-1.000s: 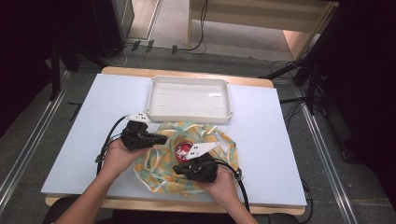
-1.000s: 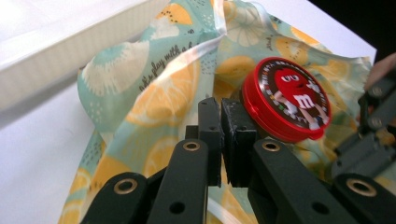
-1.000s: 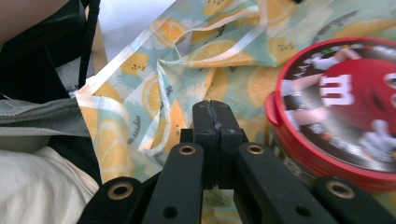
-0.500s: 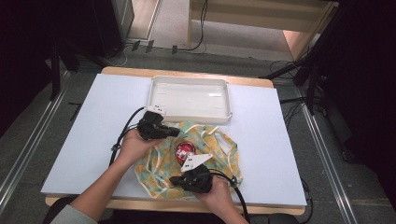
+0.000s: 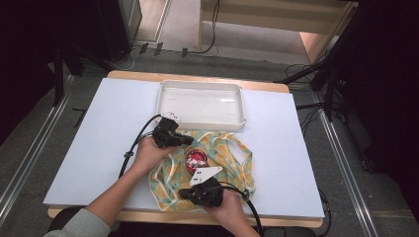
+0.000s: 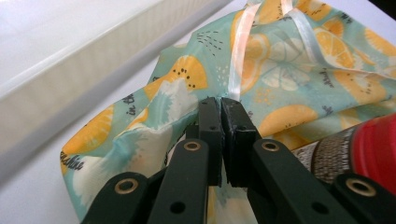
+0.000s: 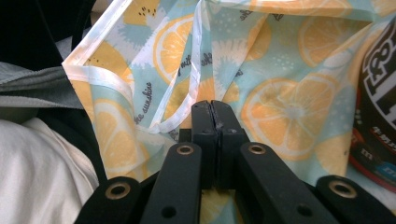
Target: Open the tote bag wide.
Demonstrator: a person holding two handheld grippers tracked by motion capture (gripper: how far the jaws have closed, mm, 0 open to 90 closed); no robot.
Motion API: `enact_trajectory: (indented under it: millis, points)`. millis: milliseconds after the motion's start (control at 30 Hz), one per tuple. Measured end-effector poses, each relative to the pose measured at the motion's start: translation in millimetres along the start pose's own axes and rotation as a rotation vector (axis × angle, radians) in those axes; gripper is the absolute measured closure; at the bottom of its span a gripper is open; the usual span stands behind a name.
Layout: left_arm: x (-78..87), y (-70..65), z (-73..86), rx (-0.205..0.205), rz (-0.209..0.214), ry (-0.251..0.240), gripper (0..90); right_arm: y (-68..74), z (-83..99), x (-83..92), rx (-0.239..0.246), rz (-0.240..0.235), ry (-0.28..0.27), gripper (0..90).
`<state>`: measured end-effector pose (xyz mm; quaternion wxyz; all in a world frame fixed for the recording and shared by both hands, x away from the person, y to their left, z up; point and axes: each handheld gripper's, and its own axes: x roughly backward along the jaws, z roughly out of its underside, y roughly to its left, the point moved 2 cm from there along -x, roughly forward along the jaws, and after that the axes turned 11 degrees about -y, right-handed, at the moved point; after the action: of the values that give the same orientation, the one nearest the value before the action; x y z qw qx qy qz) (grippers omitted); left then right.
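Lying between the two grippers, the red can (image 5: 195,160) rests on the lemon-print bag (image 5: 232,153), which is spread just in front of the white tray (image 5: 200,103). The left gripper (image 5: 184,140) pinches the cloth on the can's tray side and the right gripper (image 5: 185,194) on its near side — both sets of jaws clamped together on fabric. Any lift looks bound to pull opposite edges up around the can — neither hand seems clearly nearer.

There is one white tray (image 5: 200,103), one cloth bag (image 5: 232,153) with orange slices on it, and one red can (image 5: 196,160). Two grippers, left (image 5: 190,140) and right (image 5: 182,195), and one table (image 5: 99,128).
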<state>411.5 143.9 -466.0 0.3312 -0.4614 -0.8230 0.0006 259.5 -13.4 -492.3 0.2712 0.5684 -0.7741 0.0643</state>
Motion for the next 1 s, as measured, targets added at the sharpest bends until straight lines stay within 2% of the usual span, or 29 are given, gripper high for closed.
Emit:
enact_trajectory:
  millis: [300,433,467,533,633,667,767,867,1000]
  points:
    - [-4.1,10.1,7.2,0.013,-0.022,0.023,87.9,2.2,-0.1,-5.4,0.005,0.003,-0.013,90.0]
    - [-5.7,12.8,8.7,-0.004,-0.045,0.032,88.0,5.4,-0.4,-8.9,0.004,-0.008,-0.022,90.0]
    - [-6.2,15.9,9.8,-0.004,-0.046,0.027,88.2,8.3,-1.0,-11.2,0.023,-0.012,-0.025,90.0]
    - [-5.3,18.6,9.9,0.007,-0.043,0.023,88.2,8.7,-1.4,-11.3,0.024,-0.010,-0.022,90.0]
    - [-2.3,22.1,10.1,0.015,-0.049,0.024,88.0,7.0,-3.1,-6.2,0.017,0.008,-0.025,90.0]
    - [-1.2,22.7,9.9,0.026,-0.045,0.020,88.0,4.8,-4.9,2.2,0.009,0.026,-0.040,90.0]
    - [-0.6,22.6,9.4,0.026,-0.044,0.020,87.8,2.7,-6.0,8.6,0.001,0.041,-0.052,90.0]
    - [2.7,20.1,6.9,0.038,-0.025,0.002,87.0,-2.2,-7.1,18.8,-0.012,0.063,-0.064,90.0]
    - [14.2,12.4,-0.6,0.028,-0.011,-0.037,87.0,-5.1,-8.4,30.7,-0.014,0.091,-0.071,90.0]
